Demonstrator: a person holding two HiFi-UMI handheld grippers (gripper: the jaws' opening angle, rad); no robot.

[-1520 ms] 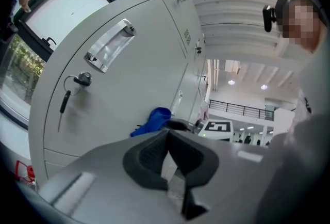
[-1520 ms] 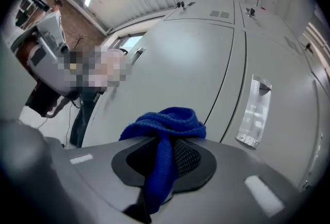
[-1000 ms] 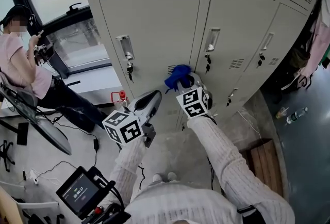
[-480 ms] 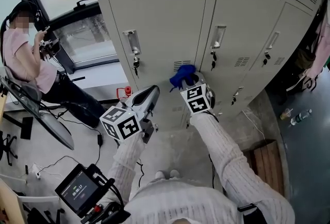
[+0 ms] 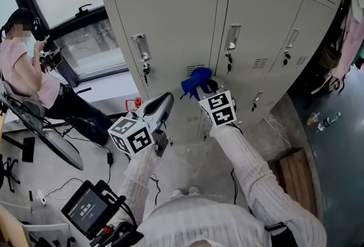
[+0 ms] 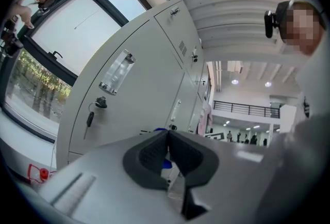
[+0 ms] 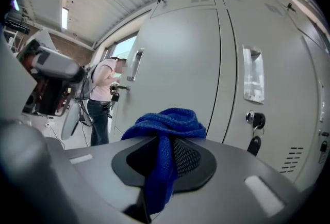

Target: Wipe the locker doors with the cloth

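— So, what differs from half a second back?
— Little. The right gripper (image 5: 202,90) still pinches the cloth (image 5: 195,81) at the same spot, low on the left locker door (image 5: 170,24), by its vent slots (image 5: 192,69). The whole view has only slid slightly. The left gripper (image 5: 164,102) stays at 8 o'clock of the right one, its fingers pressed together on nothing.
— Which way does the cloth point?
— Its bunched head pokes past the fingertips toward the lockers, at about 11 o'clock in the head view. Its long axis runs along the fingers, with a tail hanging back between them. Whether it touches the door I cannot tell.
— Materials?
— A blue nubby knit cloth and black ribbed finger pads (image 7: 188,156). The doors are grey painted sheet metal with recessed handles, and a key (image 5: 145,72) dangles from the lock.
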